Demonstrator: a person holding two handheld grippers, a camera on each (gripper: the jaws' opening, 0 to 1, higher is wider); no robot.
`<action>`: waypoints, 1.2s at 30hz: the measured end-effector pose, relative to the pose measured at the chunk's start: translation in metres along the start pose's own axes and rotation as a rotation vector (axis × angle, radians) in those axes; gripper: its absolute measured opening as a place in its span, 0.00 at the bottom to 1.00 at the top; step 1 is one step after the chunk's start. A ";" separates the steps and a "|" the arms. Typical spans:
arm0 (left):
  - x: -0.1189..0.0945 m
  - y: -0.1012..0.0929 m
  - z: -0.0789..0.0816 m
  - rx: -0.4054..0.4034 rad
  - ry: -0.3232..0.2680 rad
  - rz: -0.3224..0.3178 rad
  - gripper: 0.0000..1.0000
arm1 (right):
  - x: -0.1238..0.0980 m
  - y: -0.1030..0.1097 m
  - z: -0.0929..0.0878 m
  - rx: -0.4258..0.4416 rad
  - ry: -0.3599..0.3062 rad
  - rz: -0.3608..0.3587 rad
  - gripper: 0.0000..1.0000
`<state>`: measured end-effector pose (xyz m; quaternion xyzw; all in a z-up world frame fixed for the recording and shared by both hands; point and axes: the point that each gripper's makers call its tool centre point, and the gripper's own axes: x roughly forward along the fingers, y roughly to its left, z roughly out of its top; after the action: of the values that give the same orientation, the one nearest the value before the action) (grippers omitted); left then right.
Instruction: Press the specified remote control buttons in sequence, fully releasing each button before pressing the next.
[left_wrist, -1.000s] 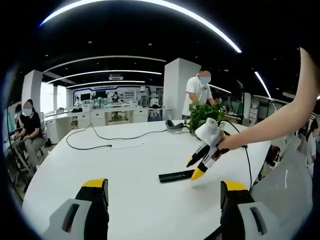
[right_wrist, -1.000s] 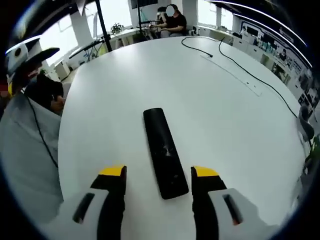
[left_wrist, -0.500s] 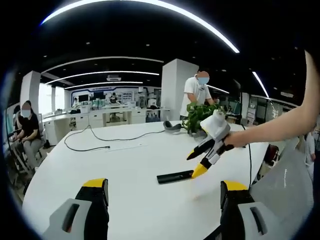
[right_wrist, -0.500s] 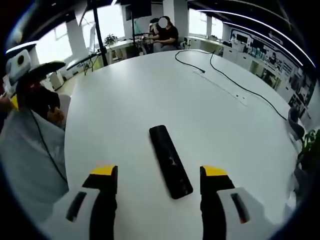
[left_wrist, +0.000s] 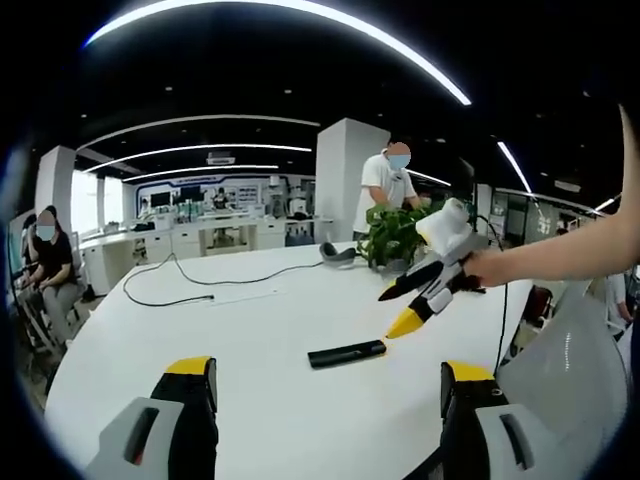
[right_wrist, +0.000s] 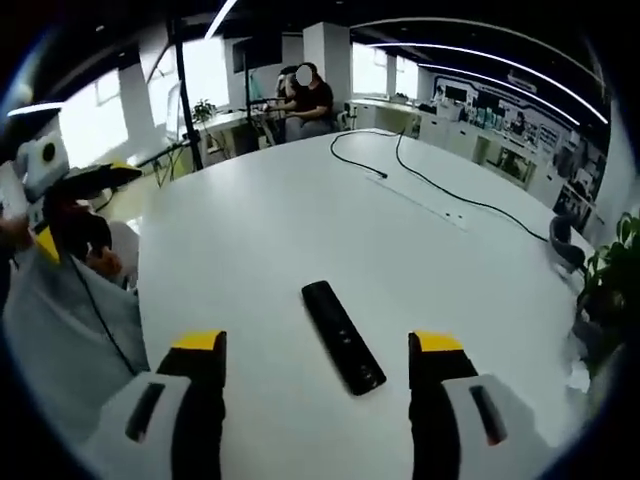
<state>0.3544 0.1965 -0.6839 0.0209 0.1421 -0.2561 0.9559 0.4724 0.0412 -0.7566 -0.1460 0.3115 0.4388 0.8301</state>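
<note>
A black remote (left_wrist: 346, 353) (right_wrist: 343, 336) lies flat on the big white table (left_wrist: 250, 330) (right_wrist: 270, 230). My left gripper (left_wrist: 329, 368) hovers low at the table's near edge, open with nothing between its jaws, the remote ahead of it. A hand holds my right gripper (left_wrist: 395, 310) in the air above and to the right of the remote, clear of it. In the right gripper view, my right gripper (right_wrist: 317, 343) is open and looks down on the remote, which lies ahead between its jaws. The left gripper (right_wrist: 80, 200) shows at that view's left edge.
A black cable (left_wrist: 190, 285) (right_wrist: 420, 180) snakes across the far part of the table. A potted plant (left_wrist: 392, 235) and a grey object (left_wrist: 338, 255) stand at the far edge. People (left_wrist: 385, 190) (right_wrist: 305, 100) sit or stand around the room.
The right gripper has risen up and away from the remote, which now looks smaller in its view. The remote stays flat in place. My left gripper has barely moved.
</note>
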 end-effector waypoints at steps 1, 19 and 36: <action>0.000 0.000 0.000 0.002 -0.001 0.000 0.96 | -0.002 0.000 0.001 0.003 -0.008 -0.007 0.79; 0.000 -0.005 -0.002 0.014 0.007 -0.032 0.96 | -0.059 0.003 0.014 0.031 -0.125 -0.143 0.90; 0.001 -0.009 -0.003 0.037 0.020 -0.046 0.96 | -0.102 0.012 0.013 0.061 -0.195 -0.221 0.99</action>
<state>0.3504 0.1887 -0.6873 0.0379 0.1472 -0.2805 0.9477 0.4247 -0.0097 -0.6802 -0.1109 0.2244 0.3471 0.9038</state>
